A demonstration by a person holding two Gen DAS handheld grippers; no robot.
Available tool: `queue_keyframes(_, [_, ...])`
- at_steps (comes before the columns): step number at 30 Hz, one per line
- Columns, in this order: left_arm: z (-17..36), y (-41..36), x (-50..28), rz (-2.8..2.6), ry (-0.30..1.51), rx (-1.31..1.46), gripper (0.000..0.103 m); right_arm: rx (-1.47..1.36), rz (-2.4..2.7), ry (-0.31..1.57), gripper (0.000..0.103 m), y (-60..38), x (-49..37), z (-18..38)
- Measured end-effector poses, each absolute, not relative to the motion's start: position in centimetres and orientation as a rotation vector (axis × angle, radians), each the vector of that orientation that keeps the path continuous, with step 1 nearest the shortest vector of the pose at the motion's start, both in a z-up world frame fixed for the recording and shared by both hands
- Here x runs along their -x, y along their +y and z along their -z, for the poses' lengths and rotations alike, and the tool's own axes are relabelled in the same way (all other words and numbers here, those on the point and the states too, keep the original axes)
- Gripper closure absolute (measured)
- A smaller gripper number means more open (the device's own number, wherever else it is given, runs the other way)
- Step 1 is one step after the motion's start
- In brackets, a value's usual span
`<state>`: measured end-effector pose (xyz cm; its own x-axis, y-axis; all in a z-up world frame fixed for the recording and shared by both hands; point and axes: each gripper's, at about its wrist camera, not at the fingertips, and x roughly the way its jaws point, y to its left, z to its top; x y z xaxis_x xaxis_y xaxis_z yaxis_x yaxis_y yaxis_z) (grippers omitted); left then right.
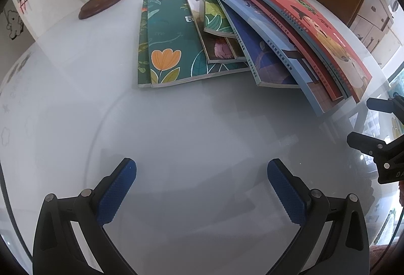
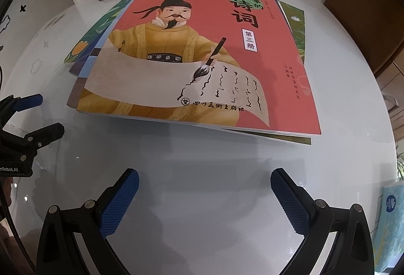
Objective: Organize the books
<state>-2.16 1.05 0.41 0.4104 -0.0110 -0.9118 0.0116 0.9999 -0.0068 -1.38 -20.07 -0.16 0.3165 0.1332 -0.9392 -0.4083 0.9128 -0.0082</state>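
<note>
Several books [image 1: 227, 30] lie fanned across the white table [image 1: 75, 98], beyond the spread, empty left gripper [image 1: 202, 189]. Right wrist view: the right gripper [image 2: 204, 199], likewise spread, faces the red poetry book [image 2: 202, 52] topping the pile.

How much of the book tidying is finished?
Nothing looks done yet. The books lie fanned in a messy overlapping heap on the white table, with the red book on top and the green tulip book at the bottom. Nothing is in hand: the left tool and right tool are both open and empty. All the straightening remains.
</note>
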Motion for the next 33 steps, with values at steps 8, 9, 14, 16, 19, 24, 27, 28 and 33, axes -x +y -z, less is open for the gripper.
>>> queue_keyframes(8, [-0.3,1.0,2.4,0.019,1.142,-0.004,0.0,0.264,-0.362,1.196,0.0,-20.0,1.7,0.2])
queue_keyframes(9, [-0.3,1.0,2.4,0.017,1.142,-0.004,0.0,0.264,-0.362,1.195,0.0,-20.0,1.7,0.2])
queue_keyframes(14, [-0.2,0.9,2.5,0.004,1.143,0.004,0.0,0.268,-0.365,1.195,0.0,-19.9,1.7,0.1])
queue_keyframes(16, [-0.2,0.9,2.6,0.003,1.141,0.004,0.0,0.269,-0.366,1.198,0.0,-19.8,1.7,0.1])
queue_keyframes(19, [-0.1,0.9,2.7,0.001,1.139,0.005,0.0,0.272,-0.371,1.198,0.0,-19.9,1.3,0.1])
queue_keyframes(24, [-0.1,1.0,2.9,0.006,1.132,0.001,0.0,0.275,-0.375,1.197,0.0,-19.9,1.1,0.1])
queue_keyframes(27, [-0.1,1.0,3.0,0.006,1.131,0.001,0.0,0.277,-0.381,1.194,0.0,-20.1,1.0,0.1])
queue_keyframes(28, [-0.1,1.0,3.0,0.006,1.131,0.001,0.0,0.276,-0.379,1.196,0.0,-20.0,1.0,0.1])
queue_keyframes(33, [-0.1,1.0,3.0,0.006,1.131,0.001,0.0,0.281,-0.388,1.193,0.0,-20.3,0.7,0.2])
